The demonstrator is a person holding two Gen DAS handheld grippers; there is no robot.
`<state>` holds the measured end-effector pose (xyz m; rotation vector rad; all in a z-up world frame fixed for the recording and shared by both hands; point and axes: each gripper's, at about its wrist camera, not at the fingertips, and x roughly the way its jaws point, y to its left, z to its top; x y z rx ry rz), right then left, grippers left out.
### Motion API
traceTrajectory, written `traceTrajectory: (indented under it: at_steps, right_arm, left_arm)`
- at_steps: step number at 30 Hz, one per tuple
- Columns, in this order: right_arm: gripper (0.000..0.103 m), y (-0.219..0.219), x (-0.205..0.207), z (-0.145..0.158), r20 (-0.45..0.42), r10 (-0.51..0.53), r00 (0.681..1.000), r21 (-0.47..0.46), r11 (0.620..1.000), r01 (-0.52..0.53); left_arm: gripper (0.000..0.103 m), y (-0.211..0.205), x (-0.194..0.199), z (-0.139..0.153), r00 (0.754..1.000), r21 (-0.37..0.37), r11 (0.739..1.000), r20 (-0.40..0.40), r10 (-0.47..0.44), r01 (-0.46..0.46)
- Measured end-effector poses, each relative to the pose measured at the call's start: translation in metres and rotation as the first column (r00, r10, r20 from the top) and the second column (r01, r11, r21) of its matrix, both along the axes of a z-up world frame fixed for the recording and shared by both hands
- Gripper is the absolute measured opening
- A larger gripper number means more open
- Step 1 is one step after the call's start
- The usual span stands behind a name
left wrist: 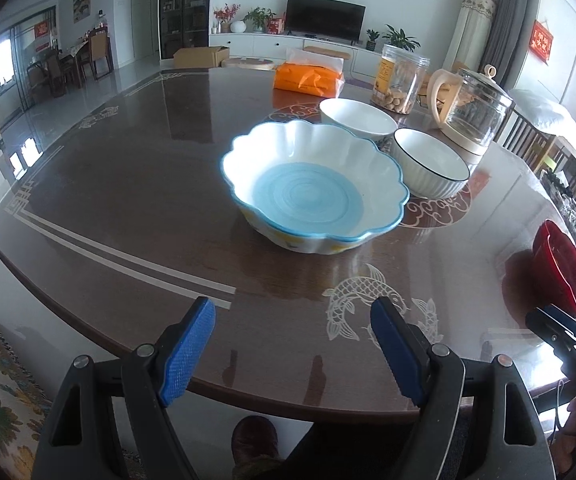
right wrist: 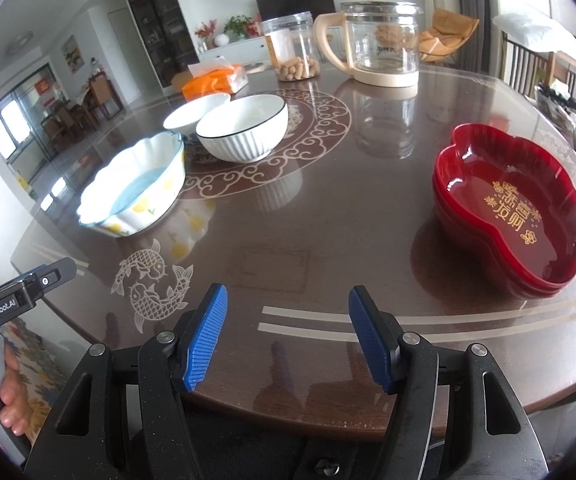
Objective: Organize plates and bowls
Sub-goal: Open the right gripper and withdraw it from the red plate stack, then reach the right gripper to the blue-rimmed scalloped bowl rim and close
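A scalloped blue-and-white bowl (left wrist: 314,188) stands mid-table, also in the right wrist view (right wrist: 136,188). Behind it stand a plain white bowl (left wrist: 358,118) (right wrist: 196,114) and a ribbed white bowl with a dark rim (left wrist: 430,162) (right wrist: 244,128). A stack of red lobed plates (right wrist: 516,208) with gold writing sits on the right, seen at the edge of the left wrist view (left wrist: 562,268). My left gripper (left wrist: 292,320) is open and empty over the near table edge, in front of the scalloped bowl. My right gripper (right wrist: 288,308) is open and empty, left of the red plates.
At the far side of the dark round table (left wrist: 128,200) stand a glass kettle (right wrist: 380,36) (left wrist: 472,108), a clear jar of snacks (right wrist: 294,46) (left wrist: 398,80) and an orange tissue pack (left wrist: 308,76) (right wrist: 214,78). Chairs stand at the right (right wrist: 528,64).
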<state>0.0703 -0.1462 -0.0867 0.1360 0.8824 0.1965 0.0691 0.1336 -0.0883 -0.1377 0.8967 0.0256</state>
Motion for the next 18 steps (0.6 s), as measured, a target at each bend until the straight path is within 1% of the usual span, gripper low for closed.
traceTrajectory:
  at_steps: [2,4,6,7,10,12,13,15,18]
  right_arm:
    - [0.067,0.008,0.008,0.005,-0.003,0.033,0.999,0.001,0.999,-0.033]
    - [0.067,0.019,0.021,0.011,-0.021,0.083,0.996,0.005,0.997,-0.083]
    - [0.067,0.027,0.035,0.018,-0.041,0.117,0.992,0.044,0.992,-0.116]
    - [0.067,0.030,0.043,0.021,-0.052,0.131,0.990,0.077,0.989,-0.126]
    - [0.067,0.040,0.077,0.024,-0.128,0.161,0.978,0.188,0.973,-0.136]
    - [0.067,0.049,0.102,0.022,-0.181,0.172,0.968,0.255,0.959,-0.123]
    - [0.067,0.055,0.114,0.020,-0.205,0.181,0.962,0.276,0.953,-0.121]
    - [0.067,0.067,0.135,0.014,-0.237,0.184,0.954,0.304,0.947,-0.107]
    - [0.067,0.087,0.155,0.007,-0.265,0.194,0.944,0.293,0.949,-0.113]
  left_arm:
    - [0.080,0.016,0.008,0.004,1.000,-0.006,1.000,-0.006,0.001,-0.001]
    - [0.080,0.035,0.023,0.005,0.999,-0.037,0.999,-0.035,-0.001,-0.001]
    - [0.080,0.053,0.041,0.007,0.998,-0.074,0.997,-0.061,-0.008,0.004]
    - [0.080,0.060,0.052,0.009,0.997,-0.078,0.997,-0.071,-0.014,0.009]
    - [0.080,0.075,0.086,0.011,0.996,-0.049,0.999,-0.089,-0.021,0.016]
    - [0.079,0.083,0.109,0.007,0.993,-0.056,0.998,-0.118,-0.019,0.013]
    - [0.078,0.085,0.120,0.005,0.991,-0.073,0.997,-0.134,-0.019,0.009]
    - [0.078,0.086,0.137,0.001,0.988,-0.103,0.995,-0.152,-0.030,0.015]
    - [0.077,0.081,0.155,-0.007,0.985,-0.088,0.996,-0.169,-0.036,0.022]
